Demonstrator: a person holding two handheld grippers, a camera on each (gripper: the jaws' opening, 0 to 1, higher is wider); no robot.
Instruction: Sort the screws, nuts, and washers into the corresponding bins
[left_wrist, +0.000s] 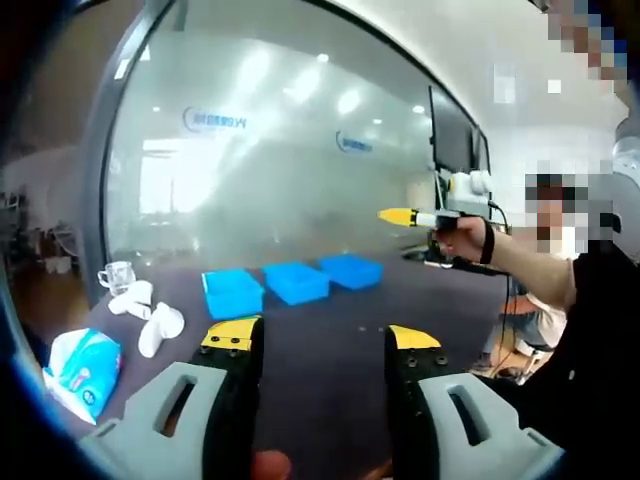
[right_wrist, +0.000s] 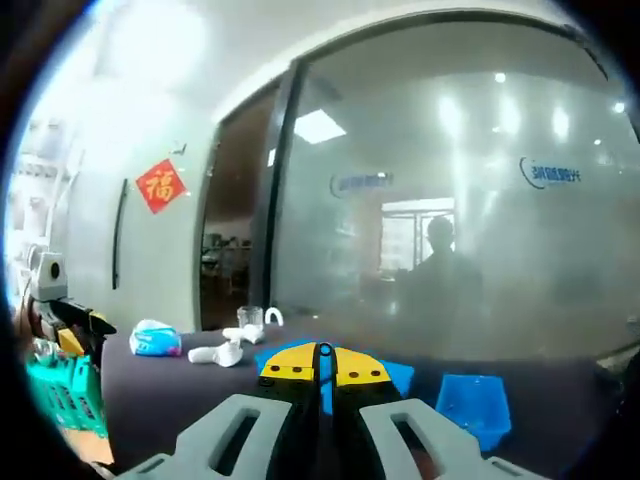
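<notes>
Three blue bins (left_wrist: 232, 292), (left_wrist: 297, 281), (left_wrist: 352, 270) stand in a row on the dark table (left_wrist: 330, 400), beyond my left gripper (left_wrist: 322, 340). It is open, with nothing between its yellow-tipped jaws. A hand holds my right gripper (left_wrist: 395, 215) up in the air to the right of the bins. In the right gripper view its own yellow tips (right_wrist: 322, 367) are pressed together with nothing between them. Behind those tips sit blue bins (right_wrist: 475, 405), (right_wrist: 400, 375). The left gripper (right_wrist: 95, 322) enters at the left edge.
A tissue pack (left_wrist: 85, 368), white objects (left_wrist: 160, 328) and a glass cup (left_wrist: 117, 275) lie at the table's left end. A frosted glass wall (left_wrist: 300, 160) rises behind the table. A person's black sleeve (left_wrist: 590, 350) is at the right. A teal crate (right_wrist: 65, 400) stands low at the left.
</notes>
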